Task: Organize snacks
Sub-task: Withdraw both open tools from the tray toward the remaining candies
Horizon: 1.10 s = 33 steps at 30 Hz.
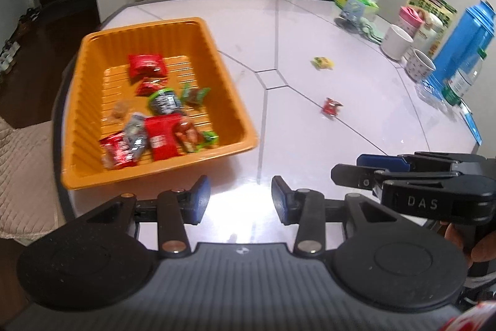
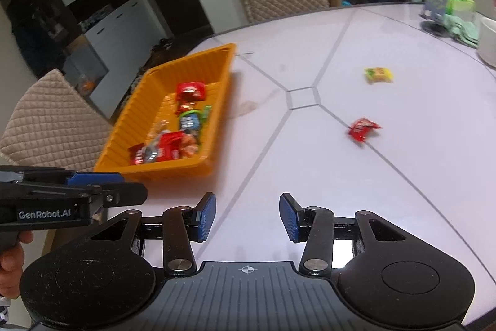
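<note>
Both grippers (left (image 1: 241, 199), right (image 2: 247, 216)) open, empty; red snack (image 2: 362, 129) & yellow snack (image 2: 378, 74) well ahead-right, tray (image 2: 130, 129) left.

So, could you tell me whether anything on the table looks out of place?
Two snack packets lie loose on the table, outside the orange basket: a yellow packet and a red packet. The others are already inside.

The left gripper (image 1: 241, 197) pointed steeply downward, its blue pads parted with nothing between them. The right gripper (image 2: 247, 216), at its three o'clock, was angled likewise, jaws apart and empty. A hand (image 2: 11, 266) gripped the left handle.
</note>
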Tool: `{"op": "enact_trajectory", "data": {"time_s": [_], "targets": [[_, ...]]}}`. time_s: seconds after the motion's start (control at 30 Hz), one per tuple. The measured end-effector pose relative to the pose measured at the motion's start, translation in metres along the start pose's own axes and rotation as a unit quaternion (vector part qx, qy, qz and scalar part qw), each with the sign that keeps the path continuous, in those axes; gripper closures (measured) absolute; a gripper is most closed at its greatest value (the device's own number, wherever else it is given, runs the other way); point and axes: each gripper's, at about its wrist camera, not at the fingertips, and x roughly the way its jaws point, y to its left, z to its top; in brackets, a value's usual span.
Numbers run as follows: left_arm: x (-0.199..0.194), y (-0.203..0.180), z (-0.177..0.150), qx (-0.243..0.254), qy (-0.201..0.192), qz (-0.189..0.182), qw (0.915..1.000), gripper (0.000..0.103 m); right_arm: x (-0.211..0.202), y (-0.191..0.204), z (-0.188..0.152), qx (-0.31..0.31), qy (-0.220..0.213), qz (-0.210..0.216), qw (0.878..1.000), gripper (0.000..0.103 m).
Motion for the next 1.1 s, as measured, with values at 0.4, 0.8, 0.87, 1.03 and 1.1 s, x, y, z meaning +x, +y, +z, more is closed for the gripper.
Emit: {"op": "enact_trajectory", "data": {"time_s": [0.4, 0.8, 0.87, 1.03, 1.1], "targets": [[0.042, -0.073, 0.017, 0.059, 0.007, -0.031, 0.9977, 0.064, -0.031, -0.077, -0.002, 0.054, -0.021, -0.052, 0.997, 0.057], [0.092, -0.113, 0.043, 0.097, 0.009, -0.036, 0.9946, 0.064, -0.037, -0.130, 0.011, 0.084, -0.039, -0.087, 0.992, 0.057], [0.099, -0.117, 0.048, 0.101, 0.008, -0.039, 0.9941, 0.064, -0.036, -0.136, 0.013, 0.086, -0.040, -0.090, 0.991, 0.057], [0.117, -0.126, 0.059, 0.111, 0.004, -0.043, 0.9928, 0.064, -0.030, -0.147, 0.017, 0.093, -0.043, -0.098, 0.990, 0.057], [0.125, -0.129, 0.063, 0.115, 0.003, -0.046, 0.9923, 0.063, -0.028, -0.153, 0.019, 0.098, -0.043, -0.101, 0.989, 0.057]]}}
